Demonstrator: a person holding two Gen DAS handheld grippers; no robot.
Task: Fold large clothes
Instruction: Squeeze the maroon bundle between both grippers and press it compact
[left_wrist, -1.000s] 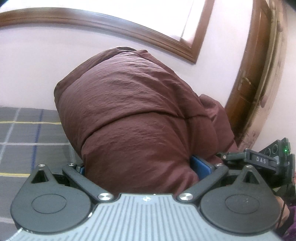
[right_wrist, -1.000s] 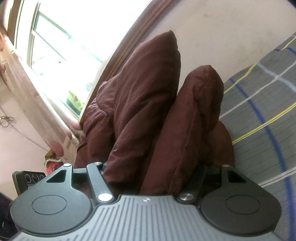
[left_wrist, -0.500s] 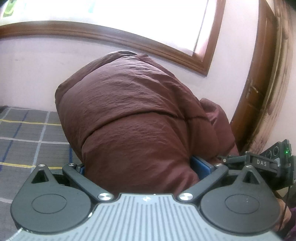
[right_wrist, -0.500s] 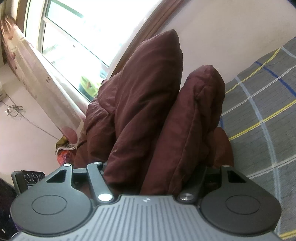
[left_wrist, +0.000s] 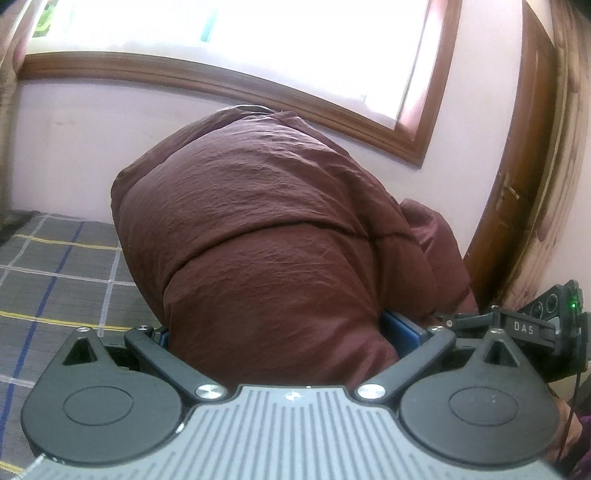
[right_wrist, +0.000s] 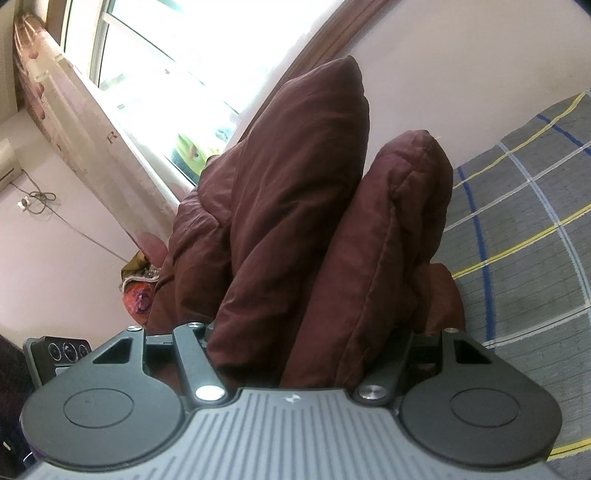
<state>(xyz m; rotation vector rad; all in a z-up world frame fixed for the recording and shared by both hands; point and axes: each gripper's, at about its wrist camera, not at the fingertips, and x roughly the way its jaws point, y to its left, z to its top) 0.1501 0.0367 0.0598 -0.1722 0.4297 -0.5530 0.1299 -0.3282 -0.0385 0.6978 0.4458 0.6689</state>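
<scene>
A thick, puffy maroon garment (left_wrist: 266, 229) fills the left wrist view as one bulging quilted fold, held up off the bed. My left gripper (left_wrist: 280, 332) is shut on its lower edge, and a blue pad (left_wrist: 402, 328) shows at the right side of the cloth. In the right wrist view the same garment (right_wrist: 295, 206) stands in two padded folds. My right gripper (right_wrist: 306, 332) is shut on that bundle, its fingertips buried in the fabric. Part of the right gripper's body (left_wrist: 535, 325) shows close beside the left one.
A grey plaid bedspread (left_wrist: 55, 273) with yellow, white and blue lines lies below and to the left, and at the right (right_wrist: 517, 229) in the right wrist view. A pink wall, a wood-framed window (left_wrist: 295, 92), a curtain (right_wrist: 74, 110) and a wooden door frame (left_wrist: 517, 184) stand close behind.
Both grippers have carried the garment sideways and slightly up; the window fills more of both views and the bedspread has slid away. Both grips are unchanged.
</scene>
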